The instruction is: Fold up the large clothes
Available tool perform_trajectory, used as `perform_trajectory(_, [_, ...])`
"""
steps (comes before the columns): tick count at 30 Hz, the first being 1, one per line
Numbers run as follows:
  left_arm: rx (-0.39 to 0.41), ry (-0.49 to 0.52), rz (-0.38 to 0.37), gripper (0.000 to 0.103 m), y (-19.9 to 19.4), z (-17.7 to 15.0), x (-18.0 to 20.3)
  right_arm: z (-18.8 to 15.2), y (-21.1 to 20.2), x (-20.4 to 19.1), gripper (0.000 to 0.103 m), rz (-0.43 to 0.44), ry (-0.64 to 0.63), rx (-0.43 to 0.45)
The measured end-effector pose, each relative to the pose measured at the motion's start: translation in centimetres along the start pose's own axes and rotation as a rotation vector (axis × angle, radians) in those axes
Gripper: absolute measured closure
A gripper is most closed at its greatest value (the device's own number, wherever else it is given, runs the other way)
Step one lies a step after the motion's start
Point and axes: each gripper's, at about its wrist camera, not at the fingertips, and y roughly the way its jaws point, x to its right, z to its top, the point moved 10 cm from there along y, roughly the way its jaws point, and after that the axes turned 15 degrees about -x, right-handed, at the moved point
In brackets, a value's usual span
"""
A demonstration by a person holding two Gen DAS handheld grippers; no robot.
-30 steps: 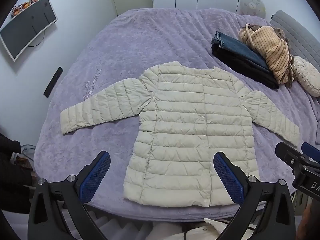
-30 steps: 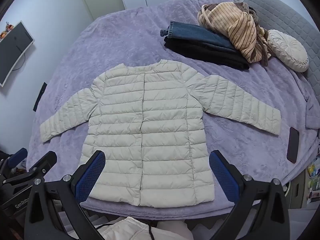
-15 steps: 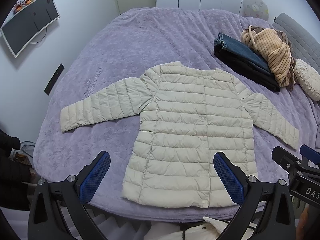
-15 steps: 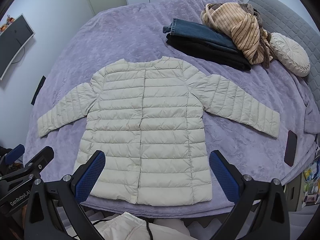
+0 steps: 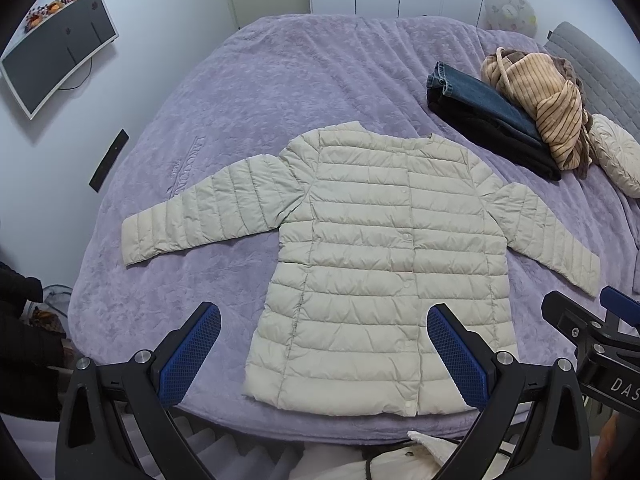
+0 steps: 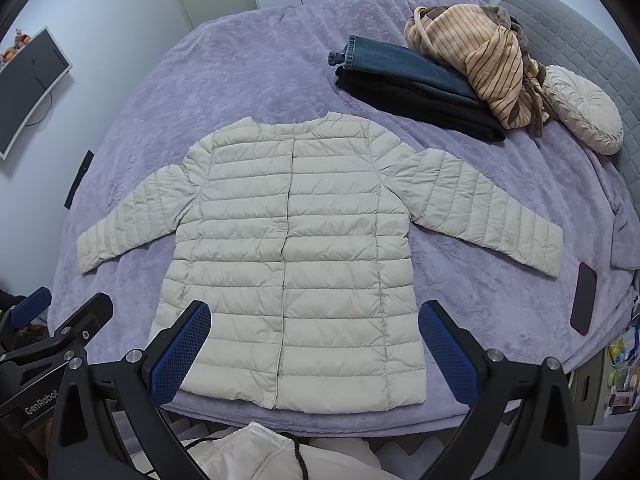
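Note:
A cream quilted puffer jacket [image 5: 380, 264] lies flat and buttoned on the purple bed [image 5: 280, 92], front up, both sleeves spread out to the sides, hem toward me. It also shows in the right wrist view [image 6: 296, 256]. My left gripper [image 5: 322, 354] is open and empty, held above the bed's near edge over the hem's left part. My right gripper [image 6: 314, 356] is open and empty, above the hem. Neither touches the jacket. Each gripper shows at the edge of the other's view.
Folded jeans on dark clothes [image 6: 404, 76], a striped tan garment [image 6: 476, 52] and a round cream cushion [image 6: 584, 112] lie at the bed's far right. A dark phone [image 6: 584, 298] lies near the right edge. A monitor [image 5: 52, 48] hangs on the left wall.
Both grippers have drawn back and risen slightly, so the jacket sits a little farther away in both views. The jacket has not moved. Both stay open.

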Motion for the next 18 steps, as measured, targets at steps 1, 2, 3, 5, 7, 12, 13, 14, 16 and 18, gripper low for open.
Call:
perform_trajectory(1, [0.000, 0.001, 0.000, 0.000, 0.00, 0.00, -0.02, 0.03, -0.02, 0.04, 0.000, -0.001, 0.001, -0.001])
perform_trajectory(2, [0.001, 0.001, 0.000, 0.000, 0.00, 0.00, -0.01, 0.05, -0.02, 0.06, 0.000, 0.001, 0.001, -0.001])
perform_trajectory(3, [0.001, 0.000, 0.000, 0.000, 0.00, 0.02, -0.02, 0.06, -0.03, 0.07, 0.000, 0.002, 0.002, -0.002])
perform_trajectory(5, [0.001, 0.000, 0.001, 0.000, 0.01, 0.03, -0.03, 0.06, -0.06, 0.10, 0.000, 0.002, 0.002, -0.003])
perform_trajectory(7, [-0.001, -0.001, 0.001, 0.000, 0.00, 0.03, -0.04, 0.06, -0.06, 0.11, 0.000, 0.002, 0.002, -0.002])
perform_trajectory(12, [-0.004, -0.003, 0.003, 0.000, 0.17, 0.07, -0.10, 0.09, -0.03, 0.10, 0.000, 0.003, 0.001, -0.003])
perform_trajectory(13, [-0.004, -0.002, 0.003, 0.000, 0.20, 0.07, -0.10, 0.11, -0.04, 0.11, 0.000, 0.002, 0.001, -0.003])
perform_trajectory(14, [-0.004, -0.002, 0.003, 0.000, 0.18, 0.09, -0.11, 0.11, -0.02, 0.10, 0.000, 0.002, 0.001, -0.004])
perform_trajectory(16, [-0.005, -0.003, 0.003, 0.000, 0.16, 0.11, -0.11, 0.08, -0.01, 0.12, 0.000, 0.002, 0.002, -0.005])
perform_trajectory(18, [-0.006, -0.004, 0.003, 0.000, 0.18, 0.11, -0.12, 0.04, 0.02, 0.07, 0.000, 0.002, 0.002, -0.006])
